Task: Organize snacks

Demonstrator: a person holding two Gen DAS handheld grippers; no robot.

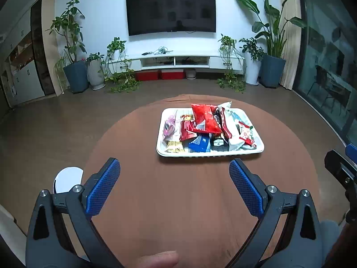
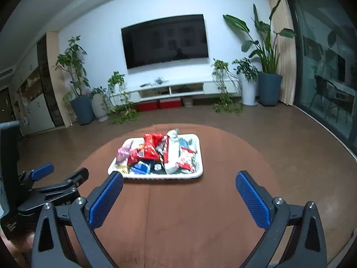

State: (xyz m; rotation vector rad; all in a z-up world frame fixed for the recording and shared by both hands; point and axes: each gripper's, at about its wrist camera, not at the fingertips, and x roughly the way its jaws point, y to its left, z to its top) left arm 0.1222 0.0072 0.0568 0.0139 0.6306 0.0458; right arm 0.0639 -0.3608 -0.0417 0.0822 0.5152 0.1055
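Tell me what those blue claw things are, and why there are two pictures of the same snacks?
They are grabbers, one in each of a person's hands. Each carries a small camera looking along its fingers, so you get two pictures: one from the left grabber, one from the right grabber. Both are open and hold nothing. In front of them, a round brown table has a white tray piled with snack packets. The right picture also shows the left grabber from the side.
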